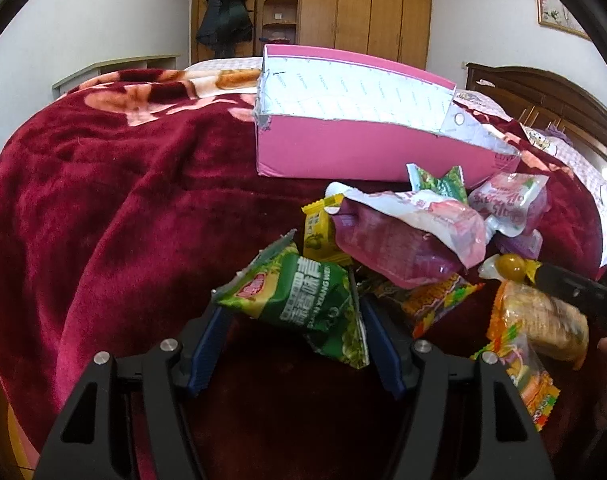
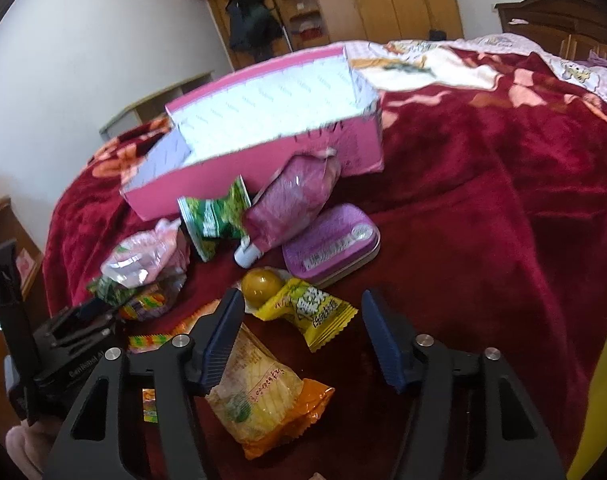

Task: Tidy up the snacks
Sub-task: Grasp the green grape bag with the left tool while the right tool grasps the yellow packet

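One green snack packet (image 1: 303,300) sits pinched between your left gripper (image 1: 291,320) jaws, the pink box (image 1: 367,152) well ahead; a loose corner grip could drop it. Your right gripper (image 2: 299,344) jaws gape, released, over the yellow packet (image 2: 307,312), and closing carelessly may also snag the orange packet (image 2: 263,400) beneath.

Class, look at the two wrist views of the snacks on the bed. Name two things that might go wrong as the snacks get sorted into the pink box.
1. The left hand-held gripper pinches the green packet only by its lower part, so it might slip or twist free.
2. The pink box sits on a soft, rumpled red blanket, so a dropped snack might tip or shift it.
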A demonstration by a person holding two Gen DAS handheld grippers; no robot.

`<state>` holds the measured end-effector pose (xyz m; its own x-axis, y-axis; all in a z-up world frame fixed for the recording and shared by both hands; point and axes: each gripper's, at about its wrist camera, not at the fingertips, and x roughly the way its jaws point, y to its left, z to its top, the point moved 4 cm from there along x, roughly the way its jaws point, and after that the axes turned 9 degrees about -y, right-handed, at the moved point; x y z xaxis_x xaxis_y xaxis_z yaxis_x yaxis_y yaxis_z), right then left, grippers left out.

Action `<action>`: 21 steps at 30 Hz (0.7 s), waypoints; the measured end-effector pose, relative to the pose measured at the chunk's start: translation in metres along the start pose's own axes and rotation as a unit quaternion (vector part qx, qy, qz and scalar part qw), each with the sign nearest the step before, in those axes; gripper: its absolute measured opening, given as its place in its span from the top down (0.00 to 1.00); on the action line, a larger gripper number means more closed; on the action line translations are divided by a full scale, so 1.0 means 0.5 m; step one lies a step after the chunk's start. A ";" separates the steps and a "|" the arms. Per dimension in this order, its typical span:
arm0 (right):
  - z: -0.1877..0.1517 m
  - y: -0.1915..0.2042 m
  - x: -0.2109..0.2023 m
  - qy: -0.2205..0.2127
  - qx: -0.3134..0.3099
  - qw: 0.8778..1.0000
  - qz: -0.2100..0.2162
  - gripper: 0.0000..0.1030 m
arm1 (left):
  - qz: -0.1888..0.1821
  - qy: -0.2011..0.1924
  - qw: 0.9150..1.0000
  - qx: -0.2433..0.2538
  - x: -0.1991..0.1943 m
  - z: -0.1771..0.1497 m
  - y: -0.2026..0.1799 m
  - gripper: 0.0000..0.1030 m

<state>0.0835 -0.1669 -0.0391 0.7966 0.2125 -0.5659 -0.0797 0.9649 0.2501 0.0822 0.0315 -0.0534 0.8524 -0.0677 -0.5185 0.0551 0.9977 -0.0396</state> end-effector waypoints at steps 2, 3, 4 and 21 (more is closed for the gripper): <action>-0.005 0.000 0.006 -0.001 -0.002 1.000 -0.002 0.43 | 0.003 0.000 1.000 0.004 0.002 -0.001 -0.001 0.33; -0.005 0.000 0.007 -0.001 -0.003 1.000 -0.003 0.43 | 0.003 0.001 1.000 0.004 0.003 -0.001 -0.001 0.33; -0.006 0.002 0.010 -0.001 -0.005 1.000 -0.005 0.43 | 0.003 0.001 1.000 0.006 0.002 -0.001 -0.002 0.33; -0.009 0.002 0.012 -0.010 -0.029 0.999 -0.027 0.69 | -0.004 -0.013 1.000 0.007 -0.002 0.007 0.002 0.53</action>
<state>0.0854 -0.1639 -0.0458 0.8121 0.1574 -0.5619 -0.0707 0.9824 0.1730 0.0831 0.0328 -0.0500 0.8648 -0.0755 -0.4964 0.0689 0.9971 -0.0316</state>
